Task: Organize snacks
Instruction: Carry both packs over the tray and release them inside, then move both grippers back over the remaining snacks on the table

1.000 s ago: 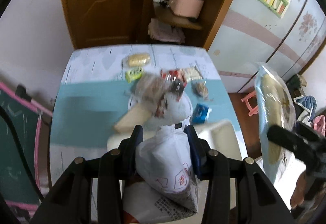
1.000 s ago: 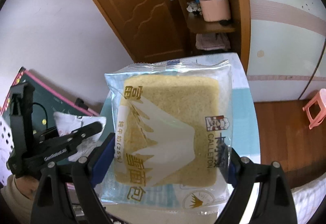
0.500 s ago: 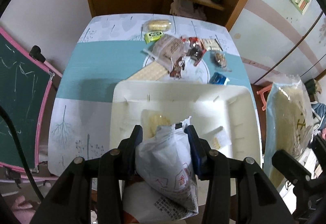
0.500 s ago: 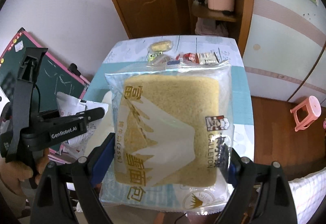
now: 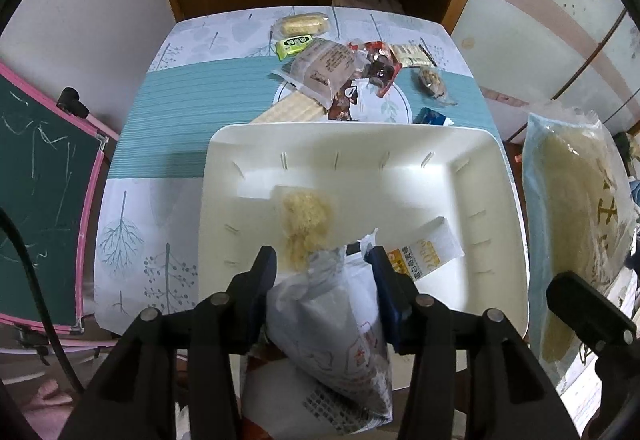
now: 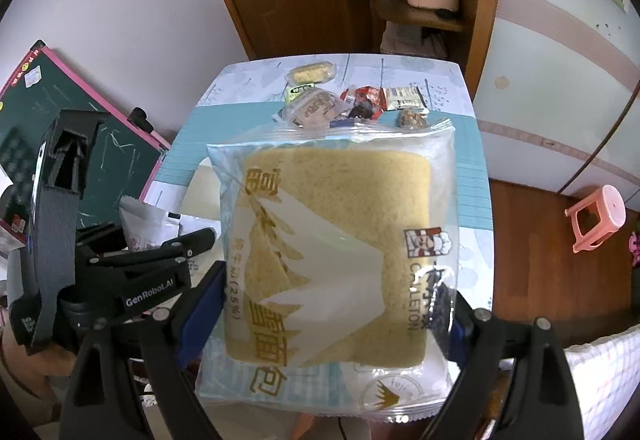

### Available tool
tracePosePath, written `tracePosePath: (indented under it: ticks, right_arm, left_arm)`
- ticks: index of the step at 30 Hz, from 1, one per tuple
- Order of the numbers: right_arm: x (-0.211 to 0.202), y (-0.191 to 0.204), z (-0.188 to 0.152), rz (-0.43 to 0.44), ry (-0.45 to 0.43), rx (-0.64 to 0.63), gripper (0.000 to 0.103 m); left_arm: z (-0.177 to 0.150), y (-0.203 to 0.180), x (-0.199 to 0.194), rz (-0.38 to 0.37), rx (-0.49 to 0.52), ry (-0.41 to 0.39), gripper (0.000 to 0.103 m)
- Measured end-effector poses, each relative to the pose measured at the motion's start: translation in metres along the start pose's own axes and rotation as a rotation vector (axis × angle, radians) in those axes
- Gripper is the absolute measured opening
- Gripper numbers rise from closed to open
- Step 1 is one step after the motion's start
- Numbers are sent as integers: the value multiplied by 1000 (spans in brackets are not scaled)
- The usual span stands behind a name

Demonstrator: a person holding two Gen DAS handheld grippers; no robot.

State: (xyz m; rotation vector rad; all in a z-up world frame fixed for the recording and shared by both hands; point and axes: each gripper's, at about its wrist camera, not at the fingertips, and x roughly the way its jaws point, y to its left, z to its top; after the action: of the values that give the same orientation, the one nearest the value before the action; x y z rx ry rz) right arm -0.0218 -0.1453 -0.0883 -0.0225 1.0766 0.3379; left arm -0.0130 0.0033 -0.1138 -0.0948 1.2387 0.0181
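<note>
Nearest the left wrist camera, the left gripper (image 5: 322, 272) stands over the near wall of the white bin (image 5: 508, 176), pointing steeply down. Its jaws are opening, and the white snack bag (image 5: 332, 316) is between them: the right pad lies against the bag's edge, while a slim gap shows on the left side, so the hold looks about spent. This bag is light, soft and crinkly. It gives under the pads and slides easily, so it is best taken across its puffed middle, not by the thin crimped top.

Inside the bin, just beyond the gripper, lie a clear packet of pale crumbly cake (image 5: 306, 224) and a flat white sachet (image 5: 430, 254); both look fragile under pressure.

Beside the bin's right wall, the right gripper (image 6: 334, 304) has its jaws spread wide across the bread packet (image 6: 336, 240), one pad on each side edge. The packet is bulky but light, its film is slick, and the slice inside is spongy, so a hard squeeze would likely crush it. Gripping the lower sides, as it does now, seems sound. Held this way it hangs upright above the bin's right side.

Beyond the bin's far wall, the loose snacks (image 5: 340, 68) lie heaped on the table (image 5: 180, 100), touching or overlapping one another.
</note>
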Motion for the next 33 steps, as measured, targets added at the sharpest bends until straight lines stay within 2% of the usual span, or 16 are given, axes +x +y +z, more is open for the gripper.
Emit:
tracePosePath:
  ticks: [2, 3, 4, 6, 10, 17, 33]
  right_arm:
    - [0, 0, 1, -1, -1, 3, 92]
    - [-1, 0, 1, -1, -8, 2, 92]
    - [-2, 0, 1, -2, -16, 0, 92]
    - [-3, 2, 1, -10, -26, -7, 92]
    - [-2, 3, 2, -14, -26, -15, 92]
    - [-4, 4, 1, -17, -43, -25, 95]
    - [-3, 3, -1, -18, -33, -26, 95]
  left_arm:
    - [-1, -1, 1, 1, 0, 4, 49]
    - [-1, -2, 2, -2, 2, 7, 56]
    - [-1, -1, 2, -4, 3, 8, 70]
    - [0, -1, 0, -12, -7, -6, 87]
    - [0, 4, -3, -30, -33, -26, 96]
    - [-2, 10, -4, 7, -63, -28, 99]
    - [-7, 11, -10, 28, -74, -47, 99]
